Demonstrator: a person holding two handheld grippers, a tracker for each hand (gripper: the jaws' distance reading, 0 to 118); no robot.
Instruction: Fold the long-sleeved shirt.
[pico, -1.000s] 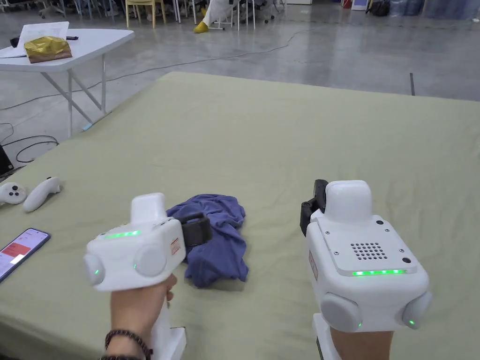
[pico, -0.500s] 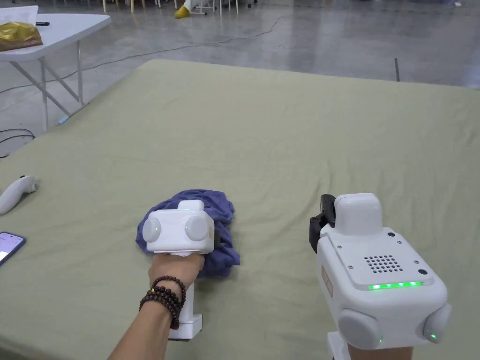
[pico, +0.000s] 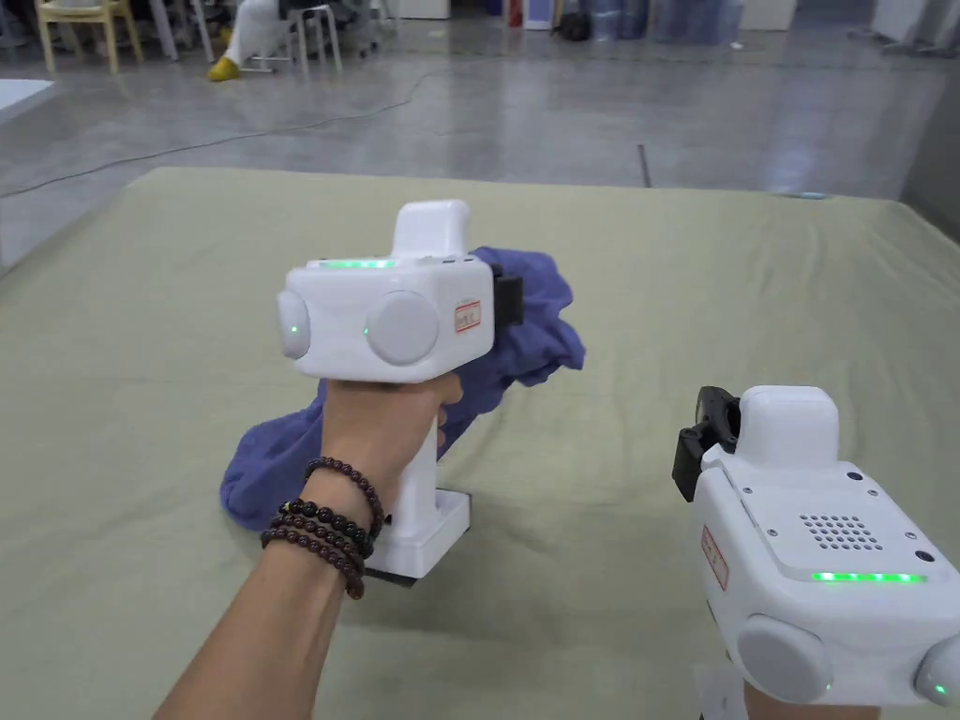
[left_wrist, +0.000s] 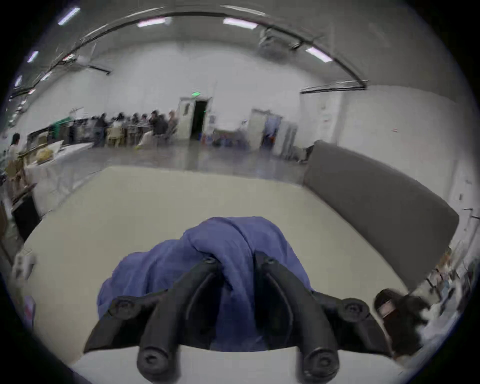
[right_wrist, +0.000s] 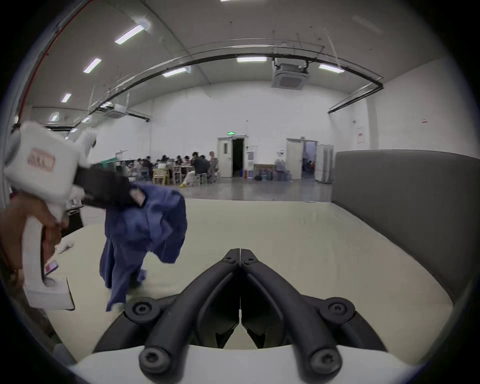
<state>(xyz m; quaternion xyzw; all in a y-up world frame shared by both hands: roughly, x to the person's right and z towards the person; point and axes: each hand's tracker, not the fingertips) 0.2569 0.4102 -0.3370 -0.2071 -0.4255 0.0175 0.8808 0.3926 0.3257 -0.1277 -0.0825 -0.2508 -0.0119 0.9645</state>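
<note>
The blue long-sleeved shirt (pico: 534, 328) hangs bunched from my left gripper (pico: 511, 295), which is raised above the olive-green bed surface (pico: 703, 281). The shirt's lower end (pico: 267, 464) still trails on the sheet. In the left gripper view both jaws are shut on a fold of the shirt (left_wrist: 233, 249), left gripper (left_wrist: 235, 259). The right gripper view shows the shirt (right_wrist: 148, 226) dangling from the left gripper (right_wrist: 109, 191) off to the left. My right gripper (right_wrist: 240, 253) is shut with nothing in it, low at the right (pico: 703, 436) above bare sheet.
A grey padded panel (right_wrist: 405, 207) stands along the bed's right side. A phone (right_wrist: 50, 267) lies on the sheet near the left edge. Beyond the bed is grey concrete floor (pico: 562, 112) with cables, chairs and seated people far off.
My left gripper closed on the crumpled shirt and lifted it up and to the right, so it now hangs partly unrolled. The right gripper stayed low at the right. The head camera shifted.
</note>
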